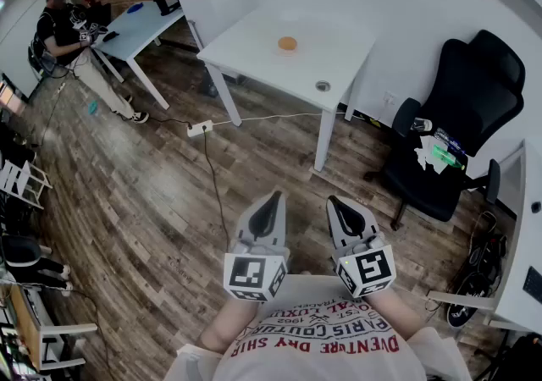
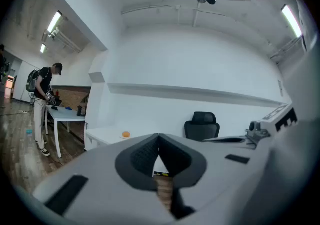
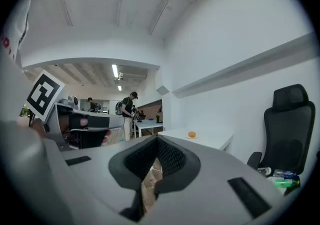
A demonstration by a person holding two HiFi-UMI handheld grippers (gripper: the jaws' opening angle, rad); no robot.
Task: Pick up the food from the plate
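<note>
Bright ceiling strips (image 2: 54,20); fisheye bending edges (dark vignette corners).

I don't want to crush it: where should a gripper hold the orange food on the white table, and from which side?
Take the food across its rounded sides, coming down from above. It looks small, round and low, lying on the table with bare surface around it, so probably no side is blocked.

food (image 1: 288,43) orange | table (image 1: 246,53) white | chair (image 1: 461,108) black | floor (image 1: 144,201) brown wood-grain | left claw (image 1: 273,197) grey | right claw (image 1: 334,201) grey
</note>
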